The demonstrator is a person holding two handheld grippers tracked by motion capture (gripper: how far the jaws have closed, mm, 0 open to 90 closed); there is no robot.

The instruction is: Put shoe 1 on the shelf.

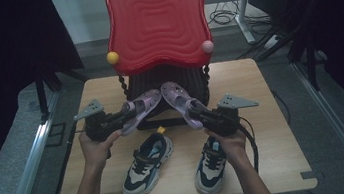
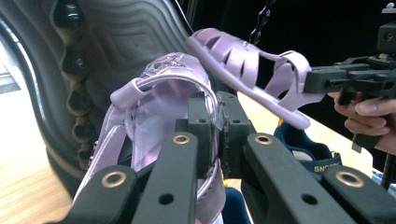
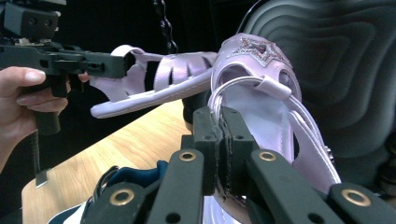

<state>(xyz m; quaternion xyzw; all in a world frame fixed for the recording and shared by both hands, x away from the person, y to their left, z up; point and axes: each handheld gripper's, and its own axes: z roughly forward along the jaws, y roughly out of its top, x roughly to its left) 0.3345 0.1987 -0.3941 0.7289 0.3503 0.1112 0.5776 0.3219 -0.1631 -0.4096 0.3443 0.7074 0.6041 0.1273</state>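
Nearest the person, two sneakers sit on the table (image 1: 279, 163): the left sneaker (image 1: 147, 163) and the right sneaker (image 1: 212, 165), side by side with a gap between them, toes pointing back toward the person.

Just past them, both hands hold tools up in the air. The left tool (image 1: 115, 120) is closed tight on the heel strap of the left purple sandal (image 1: 141, 110). In the left gripper view the jaws pinch the strap of this sandal (image 2: 159, 112) with no gap. The right tool (image 1: 206, 115) is closed the same way on the heel of the right purple sandal (image 1: 181, 100), and the right gripper view shows the strap of that sandal (image 3: 261, 88) squeezed between the jaws.

Each sandal is long from heel to toe. The heels sit in the tools and the toes point away from the person and a bit inward, so the two toes come close together, near the dark base (image 1: 168, 80) of the red chair (image 1: 157, 20) at the far edge of the table.

I think the step is carrying the pair of sandals. Next, the person likely needs to lower them, keep them level and side by side, and only then let the jaws open.
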